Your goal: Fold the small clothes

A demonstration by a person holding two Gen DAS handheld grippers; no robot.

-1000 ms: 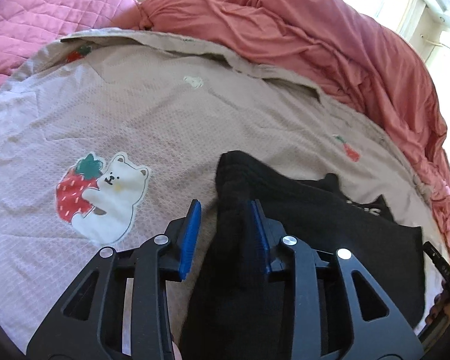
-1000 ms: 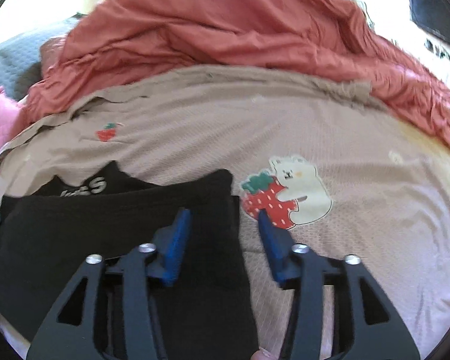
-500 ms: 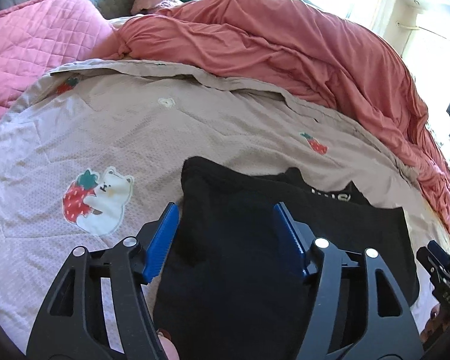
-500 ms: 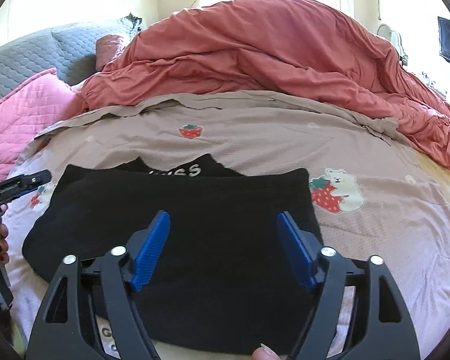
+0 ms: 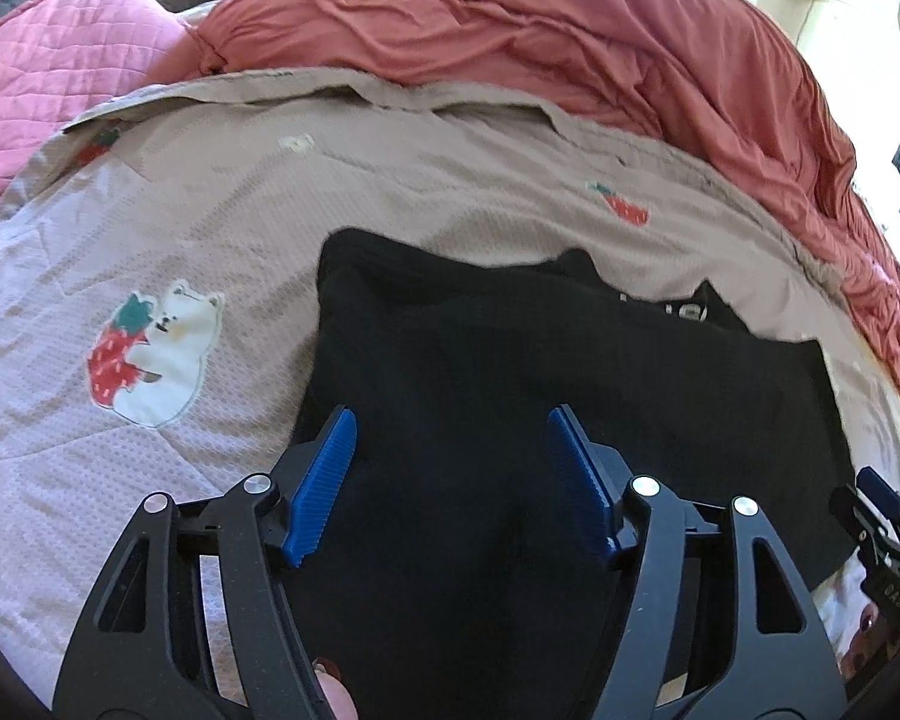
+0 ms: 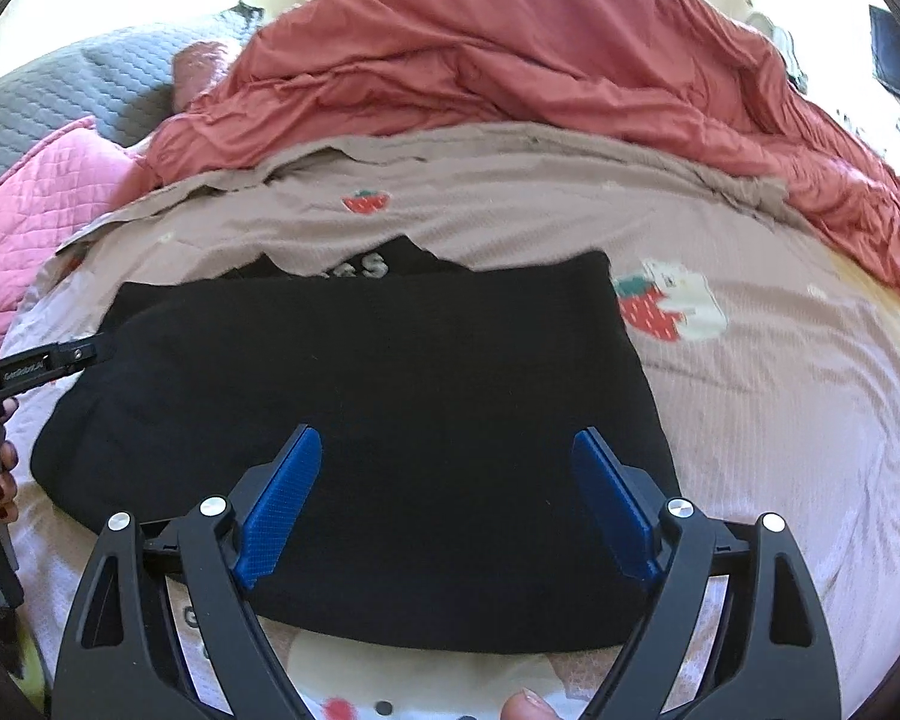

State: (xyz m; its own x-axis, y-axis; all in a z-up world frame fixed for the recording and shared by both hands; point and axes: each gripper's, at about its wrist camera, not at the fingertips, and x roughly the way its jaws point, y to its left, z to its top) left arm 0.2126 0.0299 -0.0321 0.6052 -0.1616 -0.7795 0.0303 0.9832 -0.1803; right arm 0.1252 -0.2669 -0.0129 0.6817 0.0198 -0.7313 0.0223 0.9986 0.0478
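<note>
A small black garment [image 5: 510, 396] lies folded flat on the mauve bedspread [image 5: 222, 204]; white lettering shows on the layer at its far edge [image 6: 360, 269]. My left gripper [image 5: 453, 450] is open and empty, hovering over the garment's left part. My right gripper [image 6: 450, 480] is open and empty over the garment [image 6: 354, 396], near its front edge. The right gripper's tip also shows at the lower right of the left wrist view [image 5: 882, 516], and the left gripper shows at the left edge of the right wrist view [image 6: 24, 369].
A rumpled coral duvet [image 5: 570, 42] lies across the far side of the bed. A pink quilted pillow [image 5: 48, 78] and a grey quilted headboard [image 6: 60, 102] are at the far left. A strawberry-and-bear patch [image 5: 150, 354] marks the bedspread beside the garment.
Both grippers have opened wide, let go of the black garment and drawn back. The garment now lies flat.
</note>
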